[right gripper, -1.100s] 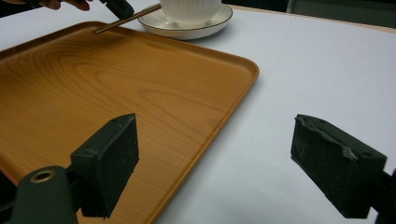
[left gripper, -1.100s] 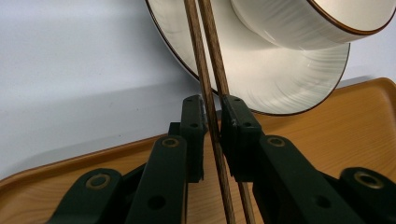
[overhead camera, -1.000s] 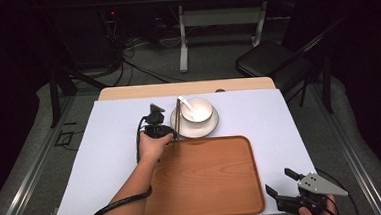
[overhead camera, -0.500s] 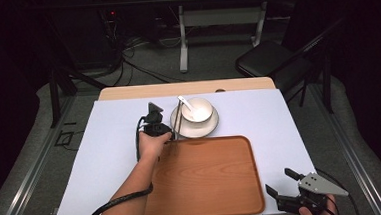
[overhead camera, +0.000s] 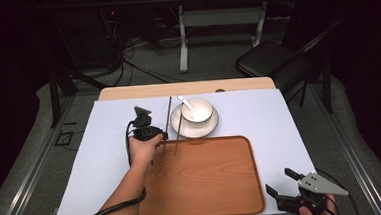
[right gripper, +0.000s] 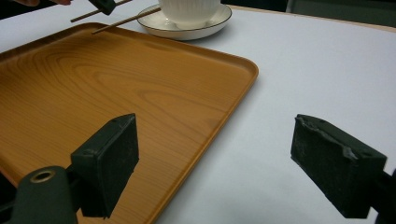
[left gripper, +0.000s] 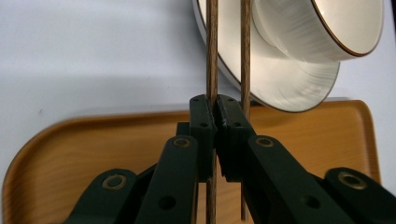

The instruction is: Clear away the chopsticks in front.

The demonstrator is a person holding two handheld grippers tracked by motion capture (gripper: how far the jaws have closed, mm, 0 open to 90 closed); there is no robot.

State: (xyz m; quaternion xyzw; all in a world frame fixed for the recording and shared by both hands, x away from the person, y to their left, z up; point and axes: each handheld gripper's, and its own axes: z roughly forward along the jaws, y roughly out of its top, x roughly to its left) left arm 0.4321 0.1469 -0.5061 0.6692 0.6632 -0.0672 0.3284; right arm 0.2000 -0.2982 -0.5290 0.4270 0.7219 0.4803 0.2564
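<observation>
Since a second earlier, one chopstick (overhead camera: 169, 120) had parted from its mate: we found it shifted left off the saucer (overhead camera: 195, 125), and the left gripper (overhead camera: 161, 137) with its hand had moved a little left as well. We noted the jaws had just been closing, and in the left gripper view they stood pinched tight on that chopstick (left gripper: 211, 56), which ran straight up between the pads. The second chopstick (left gripper: 245, 51) lay just beside it to the right, outside the jaws, its far end against the saucer (left gripper: 275, 79) and its near end over the tray (left gripper: 93, 144). In the high view the held stick pointed away from us, its near tip above the tray's (overhead camera: 203, 179) far edge. A bowl (overhead camera: 196, 109) with a spoon (overhead camera: 185, 102) sat on the saucer. The right gripper (overhead camera: 279, 181) hung near the tray's near right corner, well apart from the chopsticks. In the right gripper view its jaws stood wide apart with nothing between them, over the tray's (right gripper: 140, 79) edge and the white table cover (right gripper: 317, 60).
</observation>
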